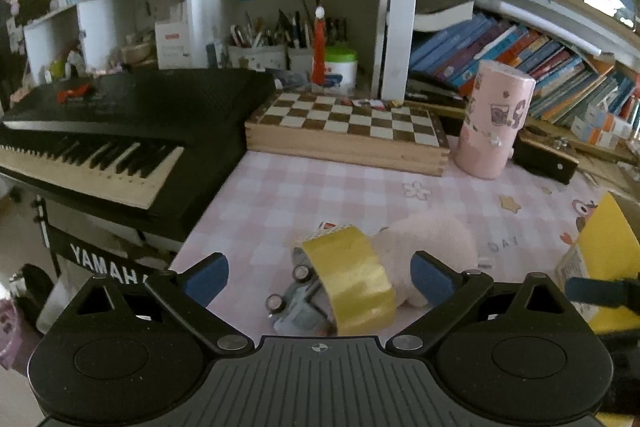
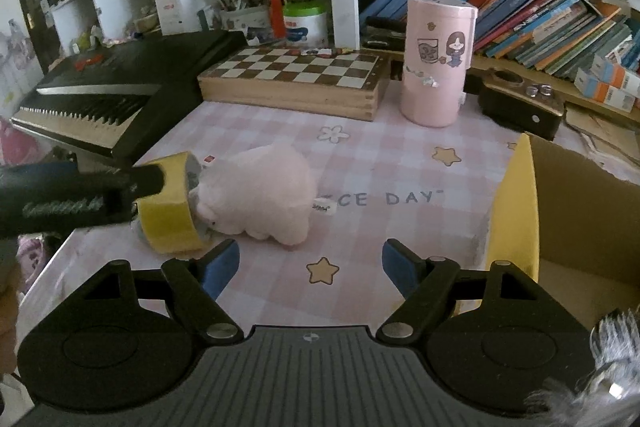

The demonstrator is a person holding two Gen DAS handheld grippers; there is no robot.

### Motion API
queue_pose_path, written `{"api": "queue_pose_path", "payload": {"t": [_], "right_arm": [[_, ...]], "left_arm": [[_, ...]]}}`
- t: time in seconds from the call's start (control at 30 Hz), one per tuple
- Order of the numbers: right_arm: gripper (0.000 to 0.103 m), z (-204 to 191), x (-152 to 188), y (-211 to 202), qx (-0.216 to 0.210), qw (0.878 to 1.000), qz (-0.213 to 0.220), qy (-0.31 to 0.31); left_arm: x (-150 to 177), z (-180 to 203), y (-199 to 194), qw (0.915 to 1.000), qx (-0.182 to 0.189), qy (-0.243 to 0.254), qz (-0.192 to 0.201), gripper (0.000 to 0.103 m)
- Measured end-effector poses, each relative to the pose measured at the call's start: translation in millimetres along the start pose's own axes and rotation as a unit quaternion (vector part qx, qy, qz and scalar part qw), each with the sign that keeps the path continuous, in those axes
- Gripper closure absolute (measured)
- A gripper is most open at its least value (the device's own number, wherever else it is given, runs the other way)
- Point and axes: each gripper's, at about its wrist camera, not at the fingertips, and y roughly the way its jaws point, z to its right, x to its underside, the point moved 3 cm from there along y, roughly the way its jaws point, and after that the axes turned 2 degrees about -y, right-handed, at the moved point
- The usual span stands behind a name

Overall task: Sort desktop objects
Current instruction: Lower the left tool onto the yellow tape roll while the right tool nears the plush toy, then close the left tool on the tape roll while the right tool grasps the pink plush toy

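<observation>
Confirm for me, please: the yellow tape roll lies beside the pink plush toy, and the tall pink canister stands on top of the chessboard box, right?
Not quite. The pink canister stands on the checked tablecloth beside the chessboard box, not on it; the right wrist view shows this. The yellow tape roll does lie beside the pink plush toy.

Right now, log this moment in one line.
left claw: open over yellow tape roll | right claw: open, empty | pink plush: on table

A home study corner is showing here: a desk under a pink checked cloth [image 2: 400, 163] is sitting against white shelves [image 1: 400, 7] crowded with leaning books [image 2: 532, 11], pen pots [image 1: 260, 55], a keyboard [image 1: 120, 131], a chessboard box [image 2: 296, 79] and a plush toy [image 2: 264, 195].
</observation>
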Motion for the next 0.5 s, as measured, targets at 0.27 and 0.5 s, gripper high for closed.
{"api": "queue_pose_path", "payload": {"t": [0.27,0.5], "right_arm": [[0.025,-1,-3,12,-0.008,1.0,-0.009,-0.014],[0.024,-3,-2,14,-0.013,1.0,-0.013,-0.018]], "left_arm": [[4,24,31,0.9983,-0.02,0.043,-0.035,0.017],[13,30,43,0.9958,-0.028,0.063,-0.06,0.048]]}}
